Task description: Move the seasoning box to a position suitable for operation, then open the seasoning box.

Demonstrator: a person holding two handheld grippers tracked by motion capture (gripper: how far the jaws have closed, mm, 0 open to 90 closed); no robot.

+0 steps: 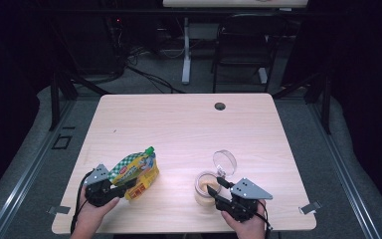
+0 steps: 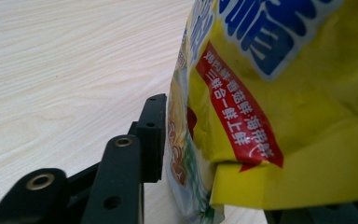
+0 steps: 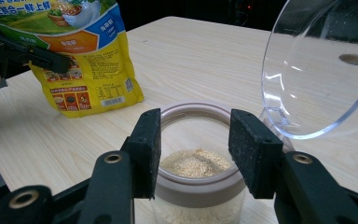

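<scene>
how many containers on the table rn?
2: a yellow pouch at front left, between the left gripper jaws; an open jar of granules at front right, clamped by the right gripper, lid flipped up.

The right claw (image 3: 195,154) is gripping the open jar (image 3: 198,186); the yellow pouch (image 3: 81,56) is standing behind on the tabletop (image 3: 191,60).

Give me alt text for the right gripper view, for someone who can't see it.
Two black fingers grip an open jar of pale granules by its neck, its clear hinged lid tipped up at right. Behind on the wooden table stands a yellow seasoning pouch, the other gripper at it.
</scene>
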